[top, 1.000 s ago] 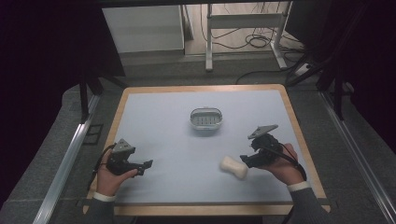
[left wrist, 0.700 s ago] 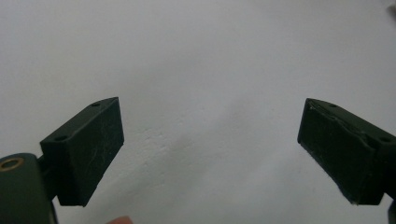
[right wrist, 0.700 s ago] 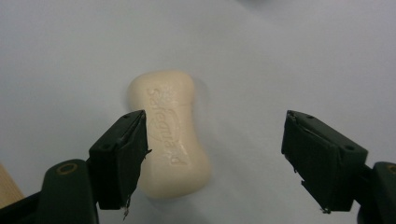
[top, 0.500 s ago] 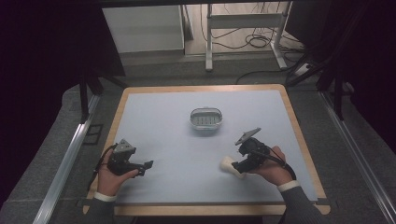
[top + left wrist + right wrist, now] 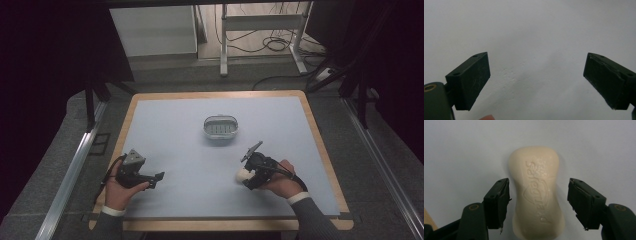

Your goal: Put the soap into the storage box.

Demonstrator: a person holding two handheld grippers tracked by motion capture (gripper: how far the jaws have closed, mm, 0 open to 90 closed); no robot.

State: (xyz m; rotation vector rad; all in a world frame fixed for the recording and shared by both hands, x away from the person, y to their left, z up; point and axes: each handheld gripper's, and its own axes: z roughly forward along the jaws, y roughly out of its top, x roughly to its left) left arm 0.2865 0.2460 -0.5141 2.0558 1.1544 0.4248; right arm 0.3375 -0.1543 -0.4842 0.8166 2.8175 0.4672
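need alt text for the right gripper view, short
A cream bar of soap embossed with a brand name lies flat on the pale blue table, sitting lengthwise between the right tool's two open black jaws, with a gap on each side.

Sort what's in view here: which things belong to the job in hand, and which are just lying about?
Likely in the job:
- bar of soap, lying between the open jaws of the right gripper
- soap dish, probably where it goes

Lying about:
- left gripper, open over bare table
- cables on the floor beyond the table
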